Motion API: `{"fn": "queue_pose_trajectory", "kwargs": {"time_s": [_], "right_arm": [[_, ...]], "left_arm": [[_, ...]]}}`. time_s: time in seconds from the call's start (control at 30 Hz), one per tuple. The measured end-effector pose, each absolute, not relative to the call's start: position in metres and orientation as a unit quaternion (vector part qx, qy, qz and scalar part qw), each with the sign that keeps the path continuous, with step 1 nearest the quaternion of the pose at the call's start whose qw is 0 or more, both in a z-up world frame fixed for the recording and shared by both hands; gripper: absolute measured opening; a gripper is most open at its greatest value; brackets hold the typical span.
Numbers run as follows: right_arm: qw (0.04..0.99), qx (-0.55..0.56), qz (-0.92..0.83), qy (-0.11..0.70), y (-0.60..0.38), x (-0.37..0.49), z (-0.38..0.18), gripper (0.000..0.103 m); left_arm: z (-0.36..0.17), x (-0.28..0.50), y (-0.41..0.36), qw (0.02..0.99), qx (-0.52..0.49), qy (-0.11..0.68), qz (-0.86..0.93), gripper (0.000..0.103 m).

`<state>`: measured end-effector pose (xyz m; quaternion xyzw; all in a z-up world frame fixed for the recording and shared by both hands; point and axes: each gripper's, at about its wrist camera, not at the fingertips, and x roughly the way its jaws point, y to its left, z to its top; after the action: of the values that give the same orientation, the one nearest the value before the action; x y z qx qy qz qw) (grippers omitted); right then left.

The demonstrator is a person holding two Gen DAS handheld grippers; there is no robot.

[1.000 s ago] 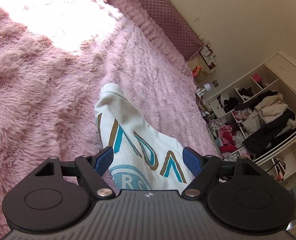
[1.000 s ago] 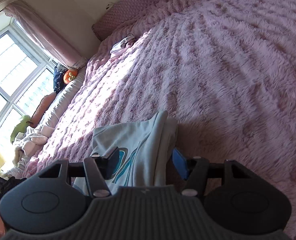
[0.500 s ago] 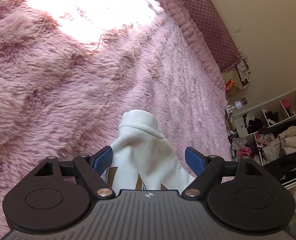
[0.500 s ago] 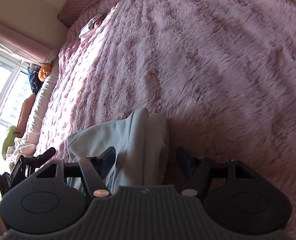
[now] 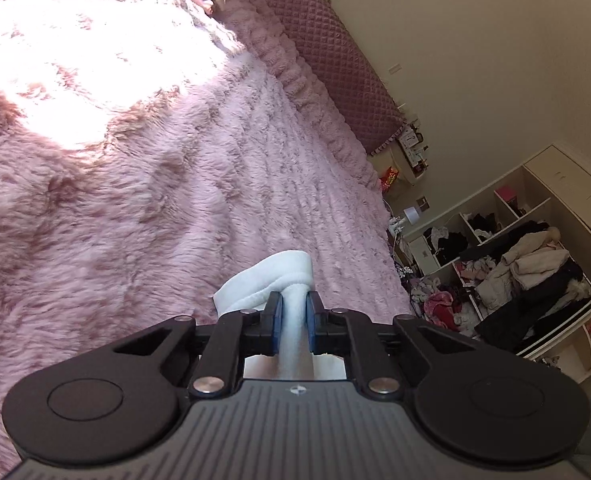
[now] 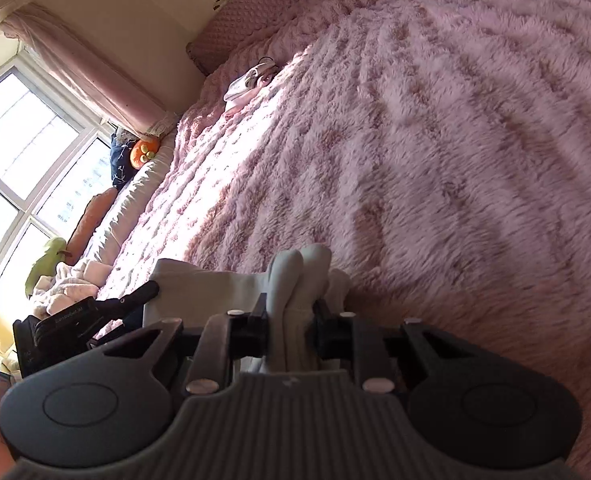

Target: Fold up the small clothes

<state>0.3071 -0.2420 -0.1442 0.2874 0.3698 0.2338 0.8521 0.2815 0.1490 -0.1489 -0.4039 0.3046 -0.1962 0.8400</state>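
a second ago both pairs of tongs were spread wide around the white garment; now the left tongs are clamped on a bunched fold of it, and the right tongs are likewise closed on gathered cloth. the printed lettering, shown flat before in the left wrist view, is hidden. only a rolled hem is seen past the fingertips, toward 12 o'clock. in the right wrist view the left gripper body has appeared at 9 o'clock.
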Motion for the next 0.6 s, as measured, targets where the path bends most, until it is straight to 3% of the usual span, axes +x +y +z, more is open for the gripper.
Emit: {"fn": "queue_pose_trajectory", "kwargs": {"time_s": [0.13, 0.23, 0.33, 0.6], "right_arm": [[0.852, 0.263, 0.199, 0.407, -0.235, 0.322, -0.163, 0.018], [0.844, 0.270, 0.180, 0.427, -0.244, 0.325, -0.183, 0.027], [0.852, 0.261, 0.167, 0.422, -0.248, 0.318, -0.172, 0.039], [0.902, 0.147, 0.235, 0.330, -0.244, 0.203, -0.094, 0.039]], "left_arm": [[-0.170, 0.291, 0.151, 0.849, -0.371, 0.350, -0.142, 0.014], [-0.173, 0.289, 0.153, 0.855, -0.346, 0.364, -0.129, 0.028], [-0.148, 0.270, 0.160, 0.870, -0.324, 0.353, -0.116, 0.051], [-0.078, 0.147, 0.138, 0.899, -0.244, 0.327, -0.159, 0.081]]}}
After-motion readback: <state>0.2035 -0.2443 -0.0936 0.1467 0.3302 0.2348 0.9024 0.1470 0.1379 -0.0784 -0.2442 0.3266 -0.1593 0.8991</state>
